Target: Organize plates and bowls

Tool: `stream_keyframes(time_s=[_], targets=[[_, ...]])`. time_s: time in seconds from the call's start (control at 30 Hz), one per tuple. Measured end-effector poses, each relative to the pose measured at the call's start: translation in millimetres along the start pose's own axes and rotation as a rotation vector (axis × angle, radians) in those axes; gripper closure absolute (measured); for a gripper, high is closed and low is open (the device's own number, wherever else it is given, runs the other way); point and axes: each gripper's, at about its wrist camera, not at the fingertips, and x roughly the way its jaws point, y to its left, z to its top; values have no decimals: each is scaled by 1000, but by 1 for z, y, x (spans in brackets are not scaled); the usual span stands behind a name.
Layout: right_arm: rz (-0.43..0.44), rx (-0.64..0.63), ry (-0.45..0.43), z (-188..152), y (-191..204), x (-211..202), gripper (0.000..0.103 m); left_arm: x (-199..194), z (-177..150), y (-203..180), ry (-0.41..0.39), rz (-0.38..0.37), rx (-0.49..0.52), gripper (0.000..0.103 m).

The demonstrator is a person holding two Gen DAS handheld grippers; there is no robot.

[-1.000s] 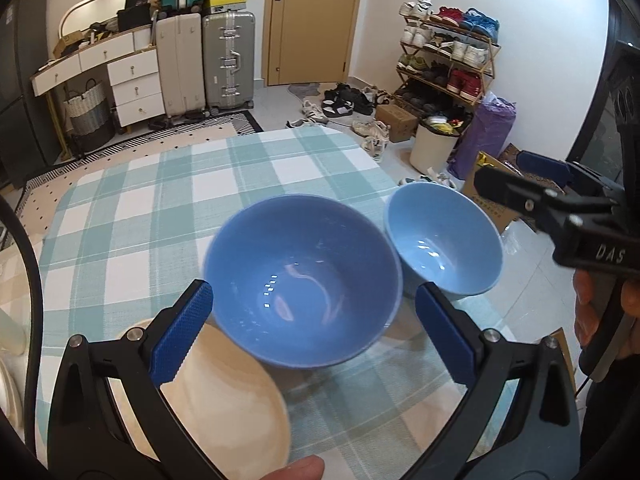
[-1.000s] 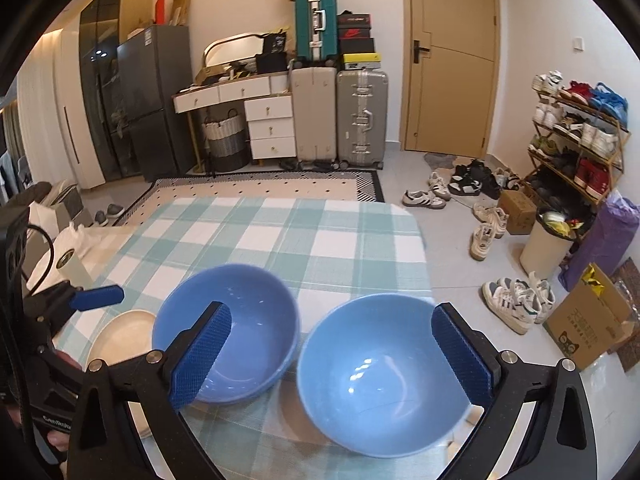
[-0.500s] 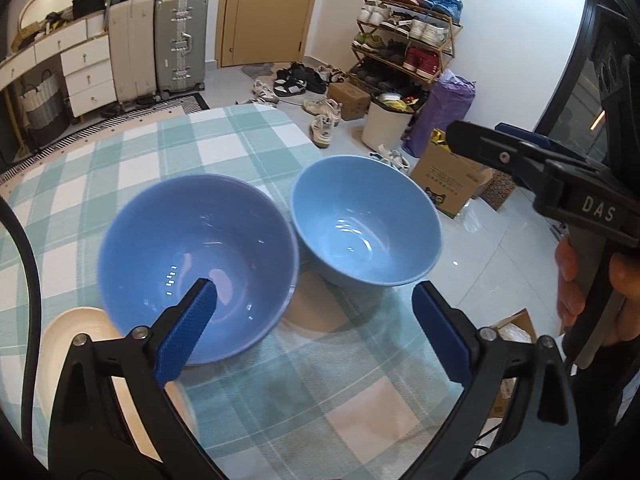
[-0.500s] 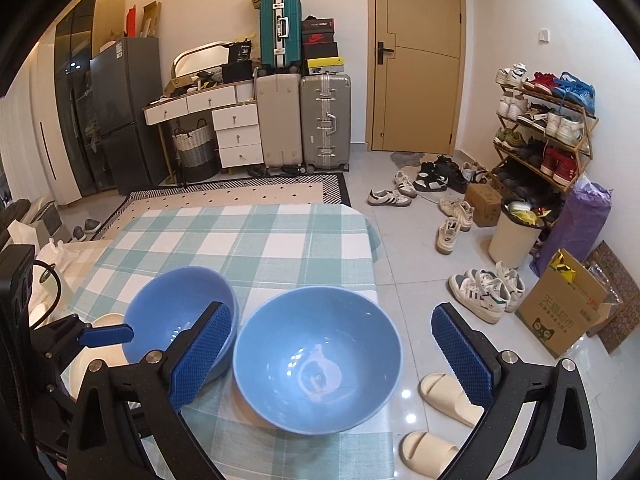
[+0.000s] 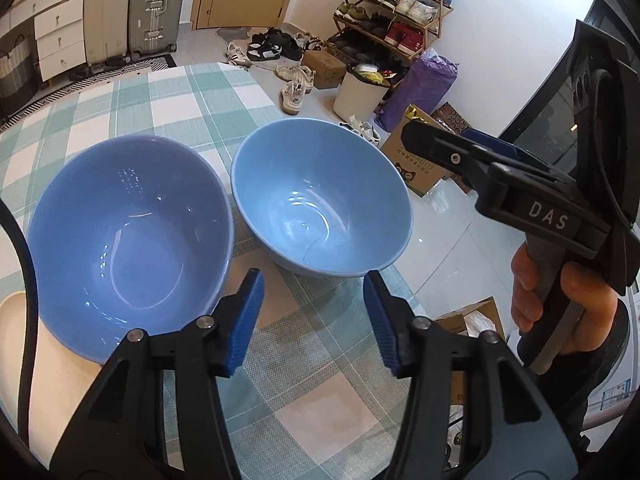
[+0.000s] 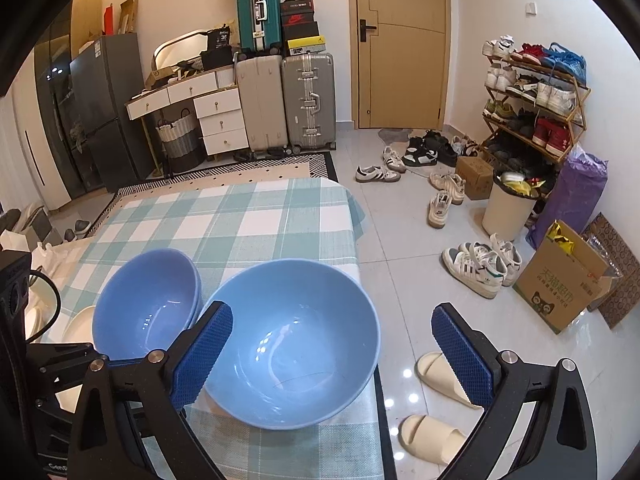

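Two bowls: a darker blue bowl [image 5: 128, 236] and a lighter blue bowl [image 5: 320, 200] stand upright, rims nearly touching, on the table.
Room: tiled floor [image 6: 404, 240], closed wooden door [image 6: 400, 44] at twelve o'clock, suitcases [image 6: 284, 100] and a white drawer unit [image 6: 208, 112] at eleven, shoe rack [image 6: 532, 100] at two.
Table: teal-and-white checked tablecloth [image 6: 224, 224]; the far half is bare cloth.
Edges: the lighter bowl sits at the table's right edge, floor directly beyond; slippers [image 6: 440, 376] and a cardboard box [image 6: 560, 284] lie there.
Cream plate [image 5: 52, 380]: at eight o'clock in the left view, the darker bowl overlapping it; largely cut off.
Left gripper [image 5: 314, 320]: jaws have just been closing, now a narrow gap with nothing between, hanging over cloth just short of both bowls.
Right gripper [image 6: 332, 360]: jaws wide, the lighter bowl partly between them, pads not pressing; a hand [image 5: 560, 300] holds its handle.
Hard to tell: whether the darker bowl is two stacked; a doubled rim shows in the right view.
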Motion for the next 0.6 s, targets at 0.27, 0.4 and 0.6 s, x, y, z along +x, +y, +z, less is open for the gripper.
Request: stream_keyframes(time_s=[0.27, 0.4, 0.6], targets=[[3, 23, 66, -7, -13, 30, 24, 21, 12, 4, 23, 4, -29, 55], [11, 46, 104, -9, -20, 48, 32, 31, 16, 8, 30, 11, -41, 55], [18, 66, 145, -14, -28, 69, 49, 43, 20, 16, 38, 16, -58, 55]])
